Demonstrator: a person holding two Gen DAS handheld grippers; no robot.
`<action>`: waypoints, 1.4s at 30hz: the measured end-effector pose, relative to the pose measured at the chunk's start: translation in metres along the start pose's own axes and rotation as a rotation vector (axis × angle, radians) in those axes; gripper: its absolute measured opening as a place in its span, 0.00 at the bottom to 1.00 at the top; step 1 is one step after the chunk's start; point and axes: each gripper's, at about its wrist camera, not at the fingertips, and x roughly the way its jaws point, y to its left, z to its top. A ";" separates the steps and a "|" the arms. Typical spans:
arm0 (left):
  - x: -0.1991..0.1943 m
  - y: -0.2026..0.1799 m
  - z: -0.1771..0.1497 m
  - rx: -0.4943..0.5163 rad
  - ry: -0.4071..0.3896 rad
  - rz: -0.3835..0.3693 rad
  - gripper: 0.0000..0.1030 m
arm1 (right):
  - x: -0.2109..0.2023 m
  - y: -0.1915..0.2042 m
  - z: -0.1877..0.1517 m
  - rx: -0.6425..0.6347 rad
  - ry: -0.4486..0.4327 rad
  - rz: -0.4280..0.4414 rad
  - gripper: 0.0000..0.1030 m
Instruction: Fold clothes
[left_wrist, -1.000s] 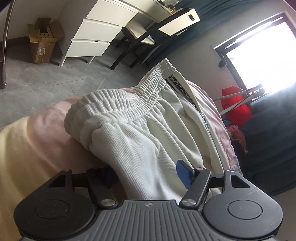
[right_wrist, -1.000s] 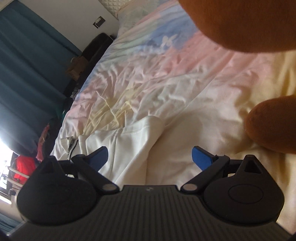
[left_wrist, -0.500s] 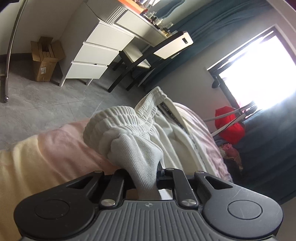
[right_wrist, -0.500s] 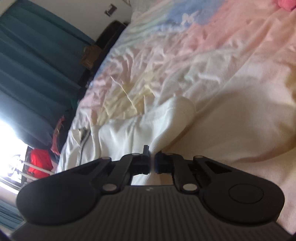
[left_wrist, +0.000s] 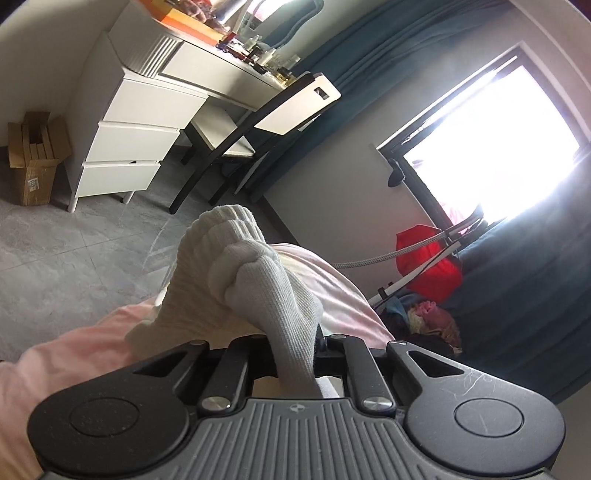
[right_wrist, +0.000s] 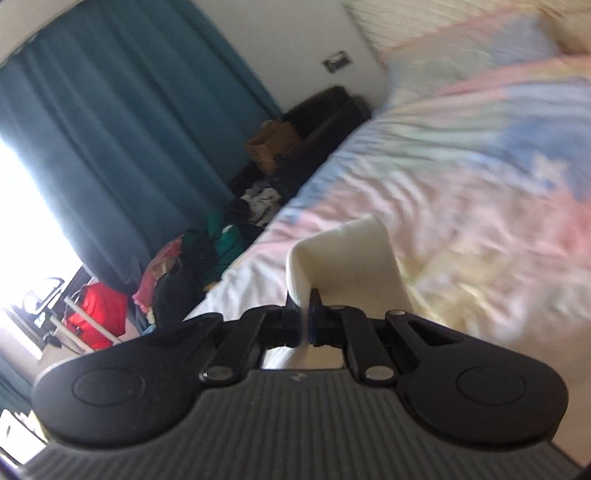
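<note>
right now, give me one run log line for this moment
left claw: shut on trousers waistband | right claw: shut on trousers hem | both ends off the bed | fold not yet made

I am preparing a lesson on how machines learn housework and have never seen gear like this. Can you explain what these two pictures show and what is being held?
No robot here: a person carries a two-finger tool in each hand, each with a camera looking along its fingers.

The left tool is shut on the bunched ribbed waistband of a pair of white trousers, raised above the pink bedcover. Behind are a white desk, a chair and a bright window.

The right tool is shut on a cream fabric edge above the pastel bedcover, probably the same garment. This picture is blurred.
</note>
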 end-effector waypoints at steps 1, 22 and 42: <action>0.018 -0.012 0.007 0.012 0.002 0.014 0.11 | 0.017 0.016 0.004 -0.024 -0.001 0.006 0.07; 0.247 -0.054 -0.017 0.367 0.139 0.220 0.26 | 0.232 0.053 -0.078 -0.209 0.128 -0.028 0.27; 0.062 0.056 -0.072 -0.009 0.192 0.196 0.62 | 0.050 -0.069 -0.080 0.104 0.243 0.123 0.60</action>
